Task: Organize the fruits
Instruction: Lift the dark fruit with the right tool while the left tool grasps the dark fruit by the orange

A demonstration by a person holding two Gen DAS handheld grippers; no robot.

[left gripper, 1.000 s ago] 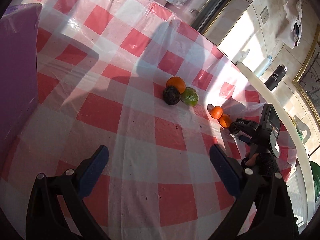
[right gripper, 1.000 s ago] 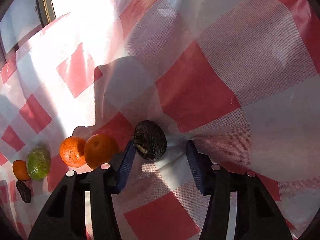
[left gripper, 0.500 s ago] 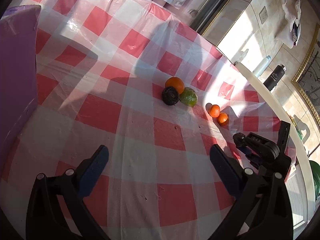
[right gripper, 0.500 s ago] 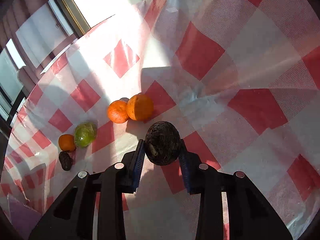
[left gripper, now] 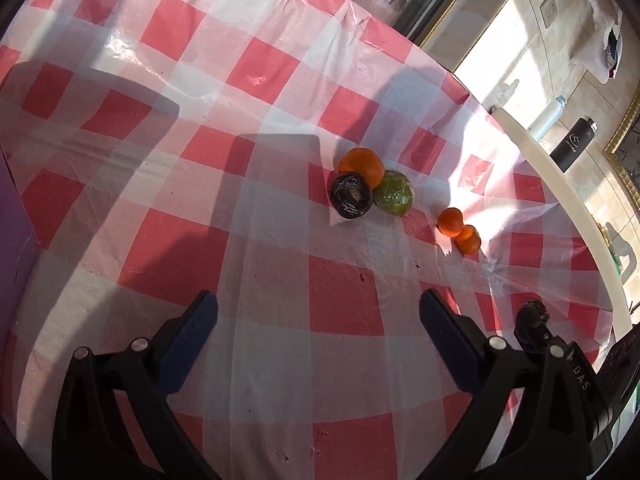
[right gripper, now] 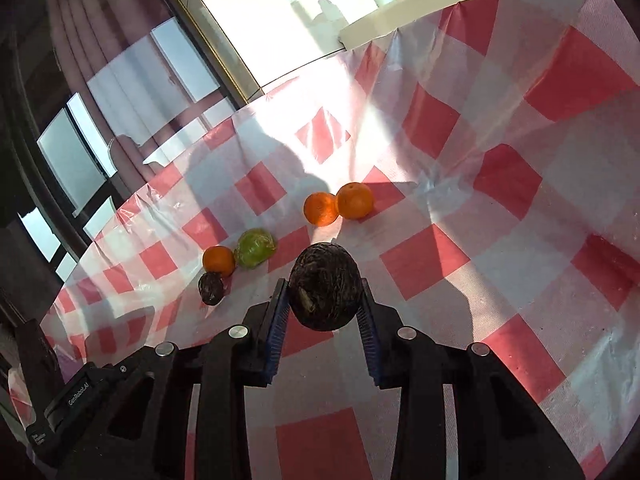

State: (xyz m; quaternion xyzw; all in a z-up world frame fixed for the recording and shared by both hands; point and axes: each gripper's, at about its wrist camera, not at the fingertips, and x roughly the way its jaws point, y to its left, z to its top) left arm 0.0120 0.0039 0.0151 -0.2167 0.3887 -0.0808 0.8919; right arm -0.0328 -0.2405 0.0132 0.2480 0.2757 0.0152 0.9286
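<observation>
My right gripper (right gripper: 324,304) is shut on a dark wrinkled fruit (right gripper: 324,286) and holds it above the red-checked tablecloth (right gripper: 500,240). It also shows at the right of the left wrist view (left gripper: 532,312). Beyond it lie two small oranges (right gripper: 338,206), a green fruit (right gripper: 254,247), a bigger orange (right gripper: 218,260) and a second dark fruit (right gripper: 211,288). In the left wrist view the dark fruit (left gripper: 351,195), the bigger orange (left gripper: 362,166) and the green fruit (left gripper: 394,193) touch in a cluster, with the two small oranges (left gripper: 459,229) to their right. My left gripper (left gripper: 318,320) is open and empty above the cloth.
A purple box (left gripper: 14,236) stands at the left edge. A white curved table rim (left gripper: 560,192) runs along the right. A black bottle (left gripper: 572,144) and a white bottle (left gripper: 546,118) stand on the floor beyond it. Windows and curtains lie behind the table.
My right gripper closed on the dark fruit, lifted it off the cloth and drew back from the oranges. My left gripper stayed open and shifted slightly.
</observation>
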